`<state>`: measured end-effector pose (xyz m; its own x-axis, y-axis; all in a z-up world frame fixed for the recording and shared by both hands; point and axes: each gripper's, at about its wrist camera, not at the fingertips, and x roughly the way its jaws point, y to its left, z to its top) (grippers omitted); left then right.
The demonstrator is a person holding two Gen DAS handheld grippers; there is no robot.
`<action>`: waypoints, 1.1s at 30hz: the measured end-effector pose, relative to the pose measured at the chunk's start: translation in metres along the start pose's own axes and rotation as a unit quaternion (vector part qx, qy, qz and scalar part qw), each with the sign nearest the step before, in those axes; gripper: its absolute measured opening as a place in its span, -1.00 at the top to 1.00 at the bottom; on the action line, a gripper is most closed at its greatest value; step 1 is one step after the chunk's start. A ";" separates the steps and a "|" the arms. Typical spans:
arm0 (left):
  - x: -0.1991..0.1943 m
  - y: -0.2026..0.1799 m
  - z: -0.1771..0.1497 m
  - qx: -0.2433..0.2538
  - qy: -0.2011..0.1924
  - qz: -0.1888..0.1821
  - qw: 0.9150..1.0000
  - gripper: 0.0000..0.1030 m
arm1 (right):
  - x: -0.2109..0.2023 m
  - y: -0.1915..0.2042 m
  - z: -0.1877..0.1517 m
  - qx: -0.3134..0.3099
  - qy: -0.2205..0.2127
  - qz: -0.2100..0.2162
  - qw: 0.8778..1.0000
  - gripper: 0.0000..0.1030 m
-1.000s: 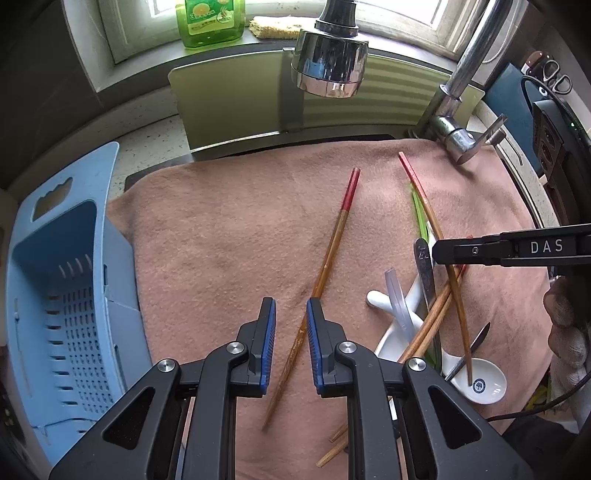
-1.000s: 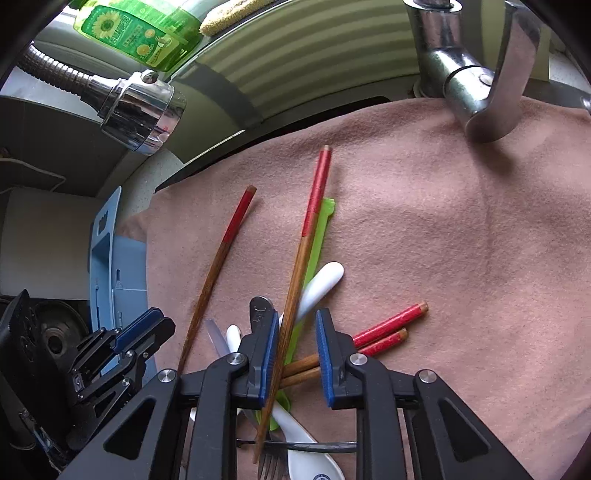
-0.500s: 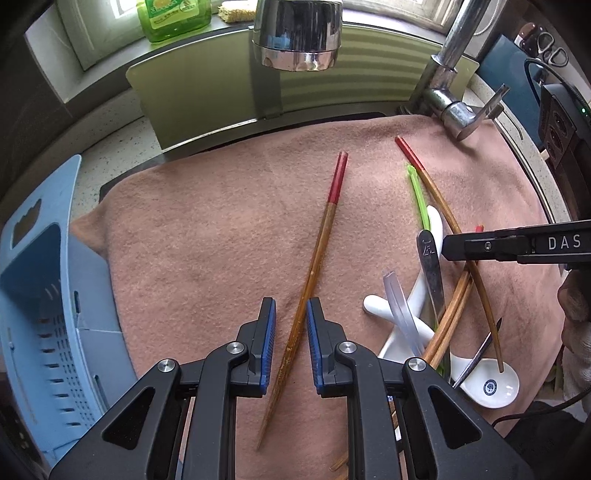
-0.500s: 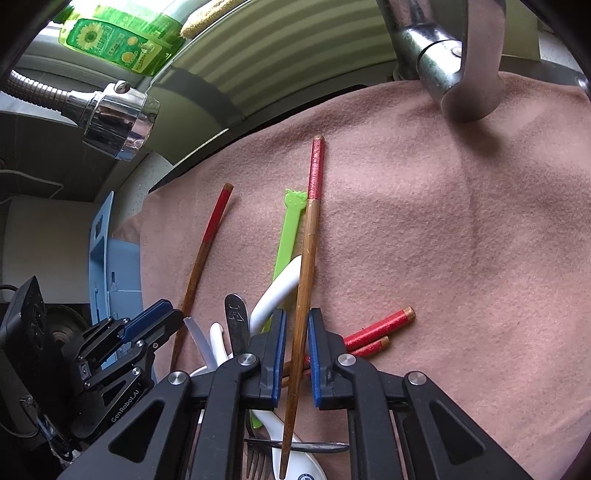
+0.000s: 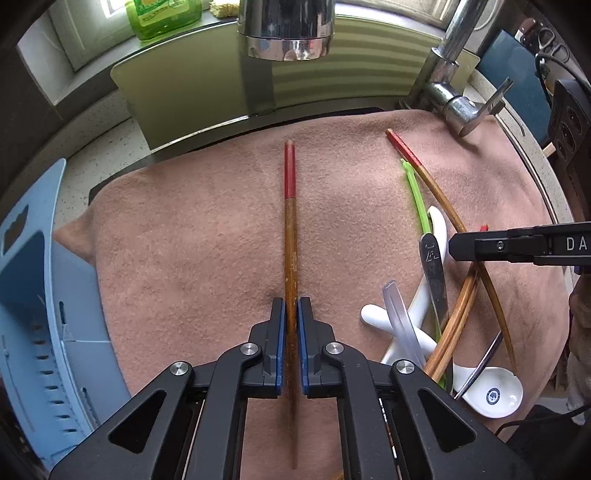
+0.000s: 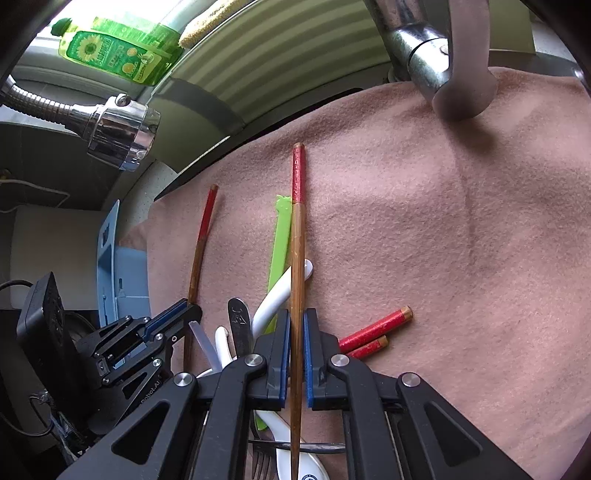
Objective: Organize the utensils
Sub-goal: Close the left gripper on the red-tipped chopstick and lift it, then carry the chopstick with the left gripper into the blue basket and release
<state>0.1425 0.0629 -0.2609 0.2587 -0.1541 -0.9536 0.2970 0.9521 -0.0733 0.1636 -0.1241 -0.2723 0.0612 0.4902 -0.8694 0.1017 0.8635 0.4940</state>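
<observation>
Left wrist: left gripper (image 5: 291, 314), jaws just closed, is pinching a red-tipped chopstick (image 5: 290, 236) lying on the towel (image 5: 184, 221). Right gripper (image 6: 296, 325), likewise just closed, is clamping another chopstick (image 6: 297, 236). Blue basket (image 5: 33, 314) interior isn't fully visible.

I see a pinkish-brown felt cloth (image 5: 192, 229) spread over what may be the sink. A chrome spray head (image 5: 286, 29) hangs above it, beside a chrome tap lever (image 5: 465, 110). A green dish-soap bottle (image 6: 118, 55) and yellow sponge (image 6: 207, 22) sit on the sill.
</observation>
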 end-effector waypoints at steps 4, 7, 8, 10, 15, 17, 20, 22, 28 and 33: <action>-0.006 0.011 -0.003 -0.030 -0.009 -0.026 0.999 0.90 | -0.004 -0.002 -0.002 0.003 -0.005 0.008 1.000 0.88; -0.009 0.015 -0.005 -0.040 -0.014 -0.030 0.999 0.90 | -0.008 -0.005 -0.002 0.008 -0.012 0.013 1.000 0.88; -0.008 0.014 -0.006 -0.037 -0.013 -0.033 0.999 0.90 | -0.010 -0.006 -0.002 0.011 -0.013 0.016 1.000 0.88; -0.004 0.014 -0.007 -0.041 -0.011 -0.028 0.999 0.90 | -0.013 -0.009 -0.002 0.011 -0.016 0.018 1.000 0.88; -0.019 0.018 -0.012 -0.047 -0.026 -0.039 0.998 0.90 | -0.022 -0.009 -0.008 0.013 -0.025 0.023 0.999 0.88; -0.024 0.019 -0.012 -0.048 -0.028 -0.041 0.998 0.90 | -0.029 -0.007 -0.011 0.010 -0.032 0.027 0.999 0.88; -0.037 0.020 -0.014 -0.052 -0.041 -0.044 0.997 0.90 | -0.039 -0.003 -0.014 0.010 -0.040 0.037 0.998 0.88; -0.050 0.023 -0.017 -0.058 -0.052 -0.053 0.996 0.90 | -0.046 -0.001 -0.018 0.008 -0.044 0.045 0.998 0.88; -0.094 0.047 -0.039 -0.080 -0.088 -0.049 0.992 0.90 | -0.060 0.026 -0.038 -0.022 -0.048 0.063 0.997 0.88; -0.123 0.081 -0.063 -0.112 -0.107 -0.033 0.987 0.90 | -0.064 0.073 -0.050 -0.069 -0.055 0.077 0.993 0.88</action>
<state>0.0770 0.1759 -0.1676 0.4418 -0.2472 -0.8624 0.1156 0.9690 -0.2186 0.1172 -0.0862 -0.1805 0.1740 0.6077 -0.7749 -0.0538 0.7916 0.6087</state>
